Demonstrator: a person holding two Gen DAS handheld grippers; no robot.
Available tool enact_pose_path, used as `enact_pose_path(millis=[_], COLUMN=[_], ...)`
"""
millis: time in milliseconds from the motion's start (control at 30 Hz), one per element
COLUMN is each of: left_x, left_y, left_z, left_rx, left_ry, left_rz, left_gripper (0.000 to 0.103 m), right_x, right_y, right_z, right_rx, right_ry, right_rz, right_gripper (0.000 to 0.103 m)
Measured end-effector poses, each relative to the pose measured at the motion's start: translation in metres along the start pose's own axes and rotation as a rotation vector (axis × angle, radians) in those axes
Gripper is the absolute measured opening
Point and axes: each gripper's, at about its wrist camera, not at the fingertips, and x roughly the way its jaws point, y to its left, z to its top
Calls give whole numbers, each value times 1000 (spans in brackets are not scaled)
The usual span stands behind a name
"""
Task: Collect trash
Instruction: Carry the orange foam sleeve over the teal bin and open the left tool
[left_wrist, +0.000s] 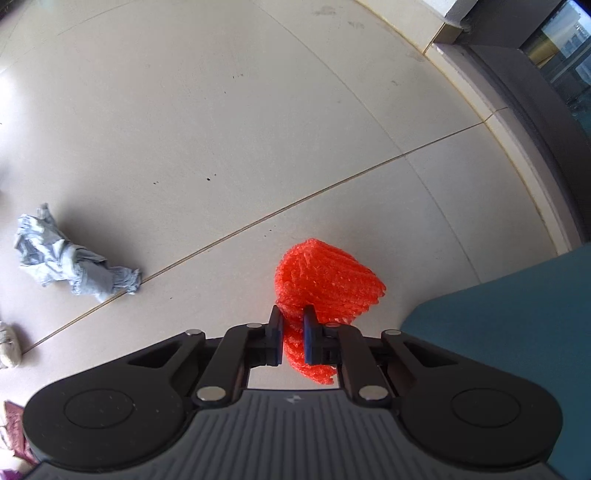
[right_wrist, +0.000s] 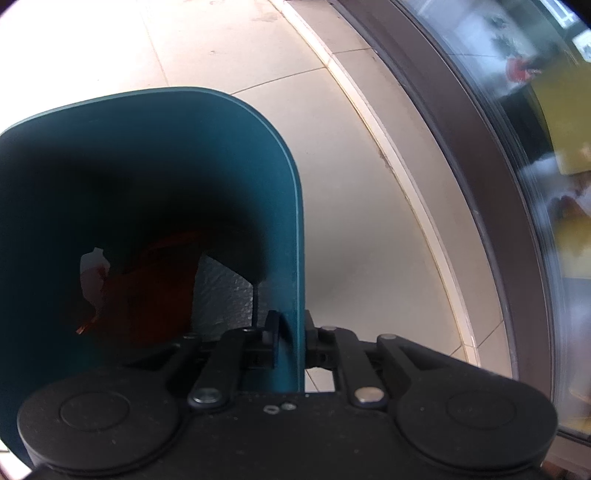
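The foam net (left_wrist: 325, 288) hangs just left of the bin (left_wrist: 517, 314); far left on the floor (left_wrist: 258, 129) lies a crumpled wrapper (left_wrist: 74, 266).

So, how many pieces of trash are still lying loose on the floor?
2 for sure: a crumpled grey wrapper at the left, and a pale wad at the left edge. Pink scraps in the lower-left corner may be more.

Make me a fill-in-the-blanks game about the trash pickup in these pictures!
1. The left hand-held gripper is shut on a foam net colored ____.
2. The right hand-held gripper is clamped on the wall of the ____ bin.
3. The crumpled grey wrapper lies on the ____.

Missing words: orange; teal; floor
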Motion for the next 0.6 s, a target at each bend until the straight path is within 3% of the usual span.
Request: enact_pose_path(millis=[200, 433, 600], left_x=[-72, -174, -221], left_y=[-6, -24, -35], left_z=[2, 7, 12], left_rx=[-19, 10, 27], left_ry=[-29, -58, -73], left_rz=[-16, -50, -70], left_gripper=[9, 9, 9], right_x=[3, -12, -20], right_y=[3, 10, 22], right_z=[1, 5, 8], right_rx=[28, 72, 84], right_ry=[16, 54, 78], right_rz=[-9, 48, 37], right_gripper=[10, 3, 3])
